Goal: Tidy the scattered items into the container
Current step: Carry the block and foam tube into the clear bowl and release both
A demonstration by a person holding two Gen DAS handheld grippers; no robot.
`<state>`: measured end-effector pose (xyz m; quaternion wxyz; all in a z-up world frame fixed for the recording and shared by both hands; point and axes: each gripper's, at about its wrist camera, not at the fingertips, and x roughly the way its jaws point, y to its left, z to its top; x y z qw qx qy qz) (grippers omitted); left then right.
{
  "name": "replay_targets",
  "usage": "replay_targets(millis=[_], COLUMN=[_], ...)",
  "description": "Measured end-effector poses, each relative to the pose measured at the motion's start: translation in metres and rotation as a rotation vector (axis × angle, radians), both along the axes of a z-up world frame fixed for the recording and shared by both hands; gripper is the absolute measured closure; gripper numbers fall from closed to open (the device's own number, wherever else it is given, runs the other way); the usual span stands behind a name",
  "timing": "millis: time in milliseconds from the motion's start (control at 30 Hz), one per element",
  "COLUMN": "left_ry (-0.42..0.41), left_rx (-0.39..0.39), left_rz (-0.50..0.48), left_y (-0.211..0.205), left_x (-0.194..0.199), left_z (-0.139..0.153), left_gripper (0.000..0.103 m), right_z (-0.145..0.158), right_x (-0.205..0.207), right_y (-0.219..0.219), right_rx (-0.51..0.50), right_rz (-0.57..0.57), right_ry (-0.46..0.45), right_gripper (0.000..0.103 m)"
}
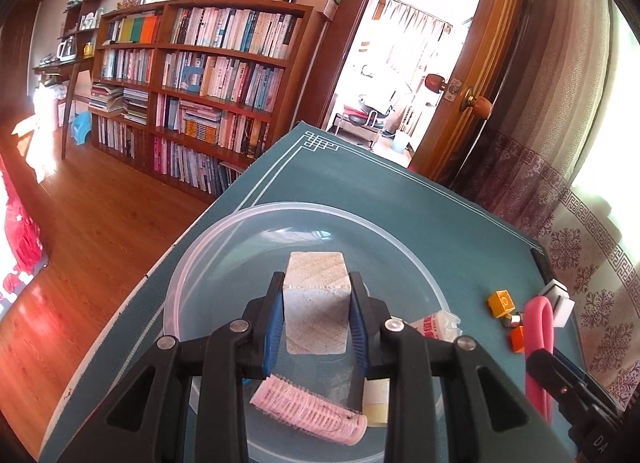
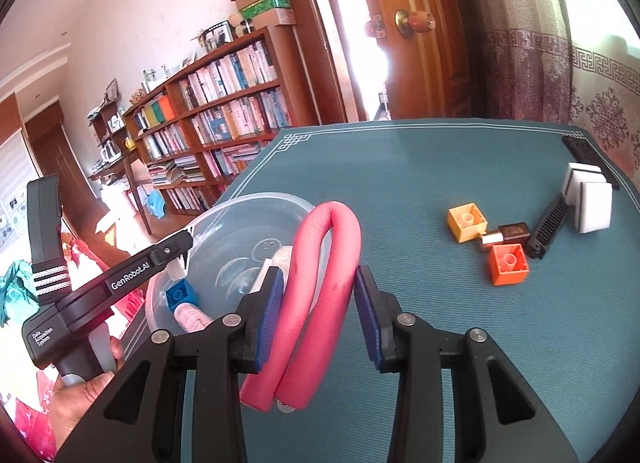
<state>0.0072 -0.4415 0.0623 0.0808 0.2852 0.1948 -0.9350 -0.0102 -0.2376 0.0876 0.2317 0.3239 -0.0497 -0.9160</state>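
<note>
1. My left hand-held gripper (image 1: 317,305) is clenched on a pale stone-like block (image 1: 316,299), held directly over the clear plastic bowl (image 1: 400,223). The bowl lies straight below, so I judge this block only needs releasing.
2. Already in the bowl I see a pink hair roller (image 1: 310,409), a small tube with red print (image 1: 434,325) against the near rim, and, from the right wrist view, a blue toy brick (image 2: 182,295).
3. My right hand-held gripper (image 2: 319,295) has its jaws spread around a pink foam bendy roller (image 2: 320,283) folded into a U. Only the left pad (image 2: 272,303) appears to touch it, so I read it as released, not gripping. The roller's long axis runs along the fingers, bend pointing away, and the bowl sits just left of it. The right hand is the nearer one.
4. Still on the teal counter (image 2: 440,167), well to the right: a yellow brick (image 2: 467,222), an orange brick (image 2: 509,264), a small brown bottle (image 2: 508,234), a black comb (image 2: 549,229) and a white sponge (image 2: 588,203).
5. Legible writing: "GenRobot.AI" and "Data Acquisition System" on the left handle. The tube's print is too small to read.
</note>
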Motion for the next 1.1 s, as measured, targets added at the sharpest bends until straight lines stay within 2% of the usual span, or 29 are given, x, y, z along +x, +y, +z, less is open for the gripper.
replay_targets(millis=[267, 533, 667, 933, 967, 1000, 1033, 1100], left_ry=[0.008, 0.016, 0.028, 0.047, 0.050, 0.054, 0.059, 0.075], left_rx=[0.074, 0.148, 0.162, 0.097, 0.091, 0.086, 0.083, 0.077], left_rz=[0.000, 0.020, 0.047, 0.086, 0.094, 0.103, 0.116, 0.146], left_y=[-0.015, -0.029, -0.034, -0.031, -0.031, -0.033, -0.034, -0.039], left_x=[-0.005, -0.004, -0.001, 0.006, 0.007, 0.009, 0.011, 0.016], left_z=[-0.008, -0.018, -0.018, -0.013, -0.013, -0.013, -0.012, -0.011], left_gripper=[0.070, 0.067, 0.052, 0.045, 0.041, 0.031, 0.026, 0.023], right_z=[-0.003, -0.013, -0.017, -0.021, -0.021, -0.022, -0.022, -0.022], right_x=[0.001, -0.008, -0.010, -0.012, -0.014, -0.015, -0.016, -0.017], right_y=[-0.044, -0.070, -0.075, -0.081, -0.081, -0.082, -0.083, -0.086], right_rx=[0.033, 0.074, 0.082, 0.089, 0.087, 0.088, 0.090, 0.091], right_rz=[0.081, 0.121, 0.125, 0.131, 0.135, 0.138, 0.141, 0.147], right_ry=[0.007, 0.005, -0.002, -0.013, -0.015, -0.017, -0.018, -0.014], right_gripper=[0.063, 0.063, 0.063, 0.061, 0.061, 0.061, 0.061, 0.061])
